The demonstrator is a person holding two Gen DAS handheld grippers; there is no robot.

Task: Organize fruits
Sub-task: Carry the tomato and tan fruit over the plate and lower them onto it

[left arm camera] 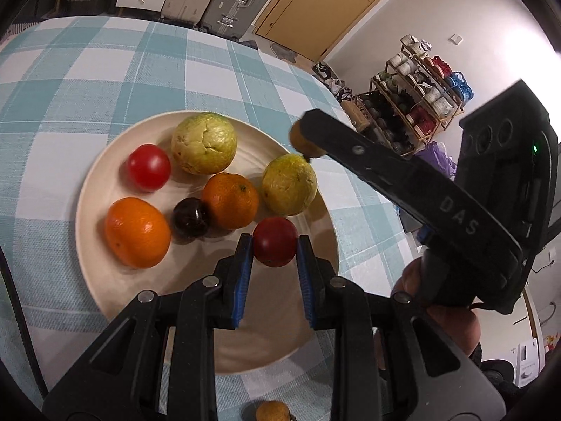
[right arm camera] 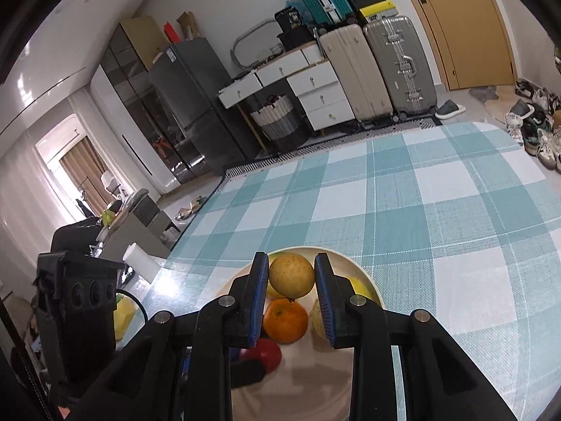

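Small orange-brown fruit cut off by the bottom edge in the left wrist view, brown fruit half hidden behind the right gripper's finger, plate and red fruit mostly hidden behind gripper fingers in the right wrist view, shoes on the rack too small to tell apart.

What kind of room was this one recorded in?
Most likely a lived-in home, a combined dining and entry area: a table with a checked cloth, a fridge, suitcases and a shoe rack by the door.
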